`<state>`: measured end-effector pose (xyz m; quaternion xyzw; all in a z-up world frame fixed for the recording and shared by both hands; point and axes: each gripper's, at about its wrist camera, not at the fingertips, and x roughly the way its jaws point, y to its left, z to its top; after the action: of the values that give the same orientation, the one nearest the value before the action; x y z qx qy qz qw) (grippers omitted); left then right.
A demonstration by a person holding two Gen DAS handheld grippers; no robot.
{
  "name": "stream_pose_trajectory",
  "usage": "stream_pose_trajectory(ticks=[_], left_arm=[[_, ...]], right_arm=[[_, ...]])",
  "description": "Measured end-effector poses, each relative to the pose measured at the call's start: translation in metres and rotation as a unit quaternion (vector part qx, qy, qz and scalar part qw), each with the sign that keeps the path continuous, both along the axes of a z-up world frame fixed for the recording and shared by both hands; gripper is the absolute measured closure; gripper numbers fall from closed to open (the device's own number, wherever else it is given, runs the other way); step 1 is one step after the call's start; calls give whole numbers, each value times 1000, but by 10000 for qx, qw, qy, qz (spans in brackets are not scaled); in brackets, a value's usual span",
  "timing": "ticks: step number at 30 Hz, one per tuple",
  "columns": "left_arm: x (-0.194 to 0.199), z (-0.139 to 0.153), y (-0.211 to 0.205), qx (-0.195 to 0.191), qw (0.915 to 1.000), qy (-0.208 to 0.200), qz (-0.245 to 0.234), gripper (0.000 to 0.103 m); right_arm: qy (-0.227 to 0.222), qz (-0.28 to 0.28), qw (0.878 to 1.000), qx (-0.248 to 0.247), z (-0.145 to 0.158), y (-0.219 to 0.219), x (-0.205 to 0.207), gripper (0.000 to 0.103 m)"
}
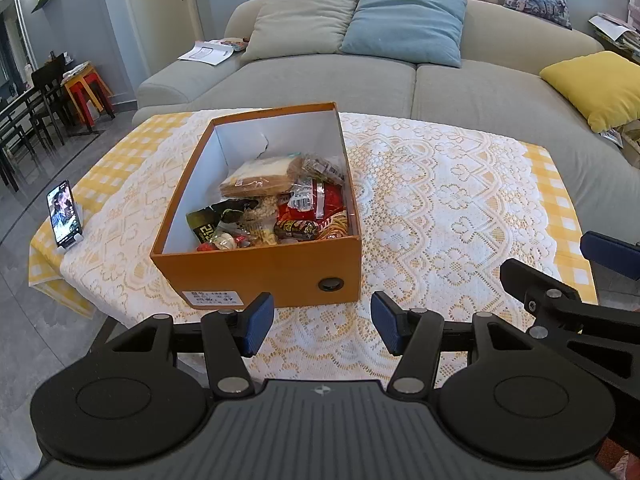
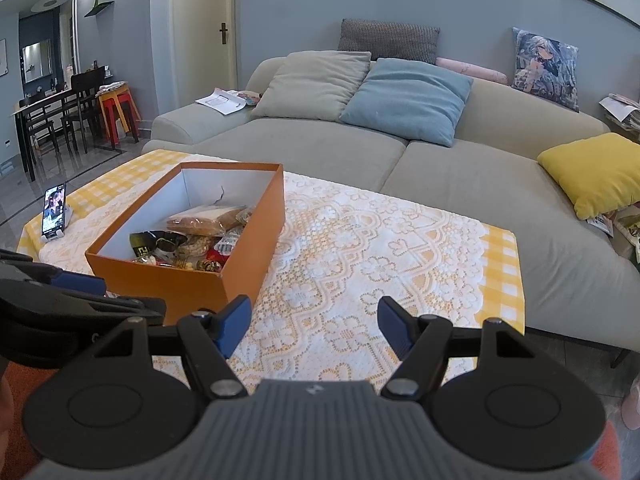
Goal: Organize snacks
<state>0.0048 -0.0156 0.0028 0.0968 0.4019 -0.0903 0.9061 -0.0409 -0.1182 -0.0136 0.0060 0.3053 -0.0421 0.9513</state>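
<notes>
An orange cardboard box (image 1: pixel 260 272) (image 2: pixel 256 224) stands on the lace-covered table (image 1: pixel 440 208) (image 2: pixel 360 248). Inside lie several snack packs: a wrapped sandwich (image 1: pixel 260 178) (image 2: pixel 200 220), a red bag (image 1: pixel 324 208), a dark green pack (image 1: pixel 206 226) (image 2: pixel 146 242). My left gripper (image 1: pixel 322 326) hangs open just before the box's near wall, nothing between its blue pads. My right gripper (image 2: pixel 314 326) is open too, over bare lace to the right of the box. The right gripper also shows at the right edge of the left wrist view (image 1: pixel 560 292).
A phone on a stand (image 1: pixel 64 214) (image 2: pixel 54 212) sits at the table's left corner. A grey sofa (image 1: pixel 320 80) (image 2: pixel 320 152) with cushions runs behind the table, a yellow cushion (image 1: pixel 596 88) (image 2: pixel 592 172) at right. Dining chairs and red stools stand far left.
</notes>
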Motion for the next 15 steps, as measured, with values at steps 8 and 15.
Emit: stream_pose_trajectory(ticks=[8,15], left_arm=[[0,0,0,-3,10000,1,2,37],[0,0,0,3,10000,11,3,37]], right_arm=[[17,0,10000,1,-2,0,0,35],[27,2,10000,-1,-2,0,0,35]])
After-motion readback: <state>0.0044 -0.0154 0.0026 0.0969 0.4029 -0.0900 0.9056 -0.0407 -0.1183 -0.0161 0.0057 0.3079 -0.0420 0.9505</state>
